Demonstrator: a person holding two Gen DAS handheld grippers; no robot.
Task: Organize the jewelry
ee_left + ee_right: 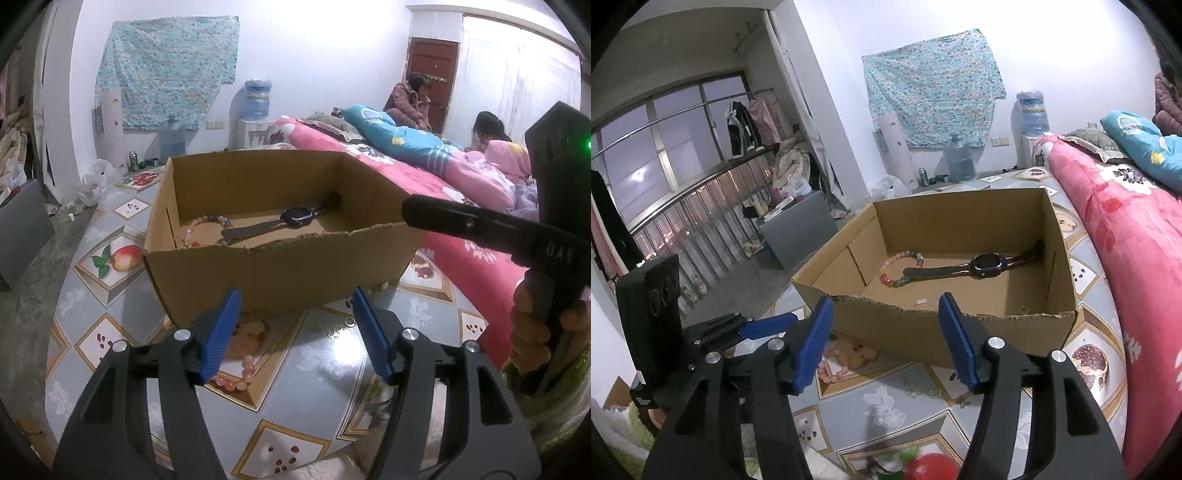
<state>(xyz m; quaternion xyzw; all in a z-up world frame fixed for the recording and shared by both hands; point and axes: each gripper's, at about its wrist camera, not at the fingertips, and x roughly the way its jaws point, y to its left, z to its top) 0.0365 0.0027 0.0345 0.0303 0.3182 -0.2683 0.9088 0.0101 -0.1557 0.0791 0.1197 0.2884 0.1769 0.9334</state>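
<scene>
An open cardboard box [280,266] [960,332] stands on the patterned floor mat. Inside lie a dark smartwatch [295,217] [988,263] and a multicoloured bead bracelet [199,229] [897,273]; a small ring [1024,309] and a tiny clip [921,301] also lie there. A pink bead bracelet [236,380] [831,373] lies on the mat in front of the box. Small rings and earrings [341,326] [923,391] lie on the mat nearby. My left gripper [295,334] is open and empty just above the pink bracelet. My right gripper [886,339] is open and empty before the box.
A bed with a pink floral blanket [461,221] [1126,240] runs along the right. Two people [410,99] sit at its far end. Water bottles [960,158], a can and bags stand by the far wall. A grey box [798,229] stands left.
</scene>
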